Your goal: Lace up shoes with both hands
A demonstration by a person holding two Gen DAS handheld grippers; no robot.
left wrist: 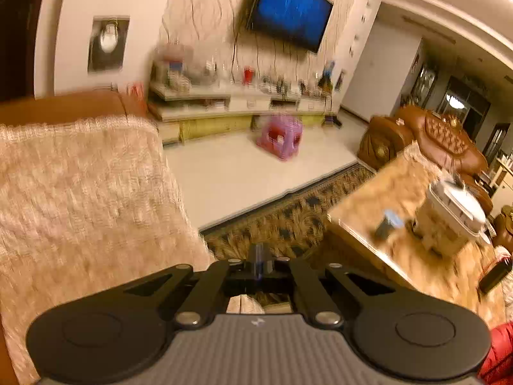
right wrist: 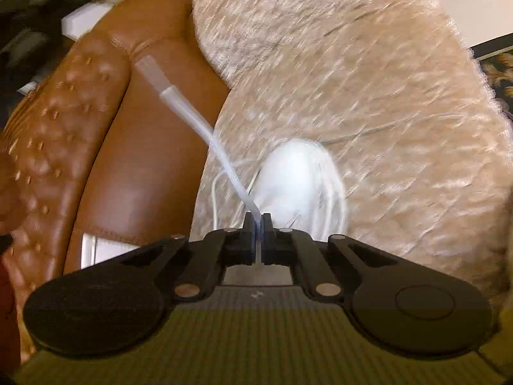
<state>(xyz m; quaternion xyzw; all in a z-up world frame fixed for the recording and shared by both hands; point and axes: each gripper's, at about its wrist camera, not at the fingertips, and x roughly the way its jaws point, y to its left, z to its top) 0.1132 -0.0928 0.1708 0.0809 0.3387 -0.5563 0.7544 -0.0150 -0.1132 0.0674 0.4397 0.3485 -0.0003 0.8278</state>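
Right gripper pinches white lace above shoe

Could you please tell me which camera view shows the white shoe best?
The right wrist view: the white shoe lies on the fuzzy beige cover just beyond the right hand-held gripper, which pinches a white lace. The left wrist view faces the room and shows no shoe.

Wall television, pink stool on floor, fuzzy blanket over brown sofa.
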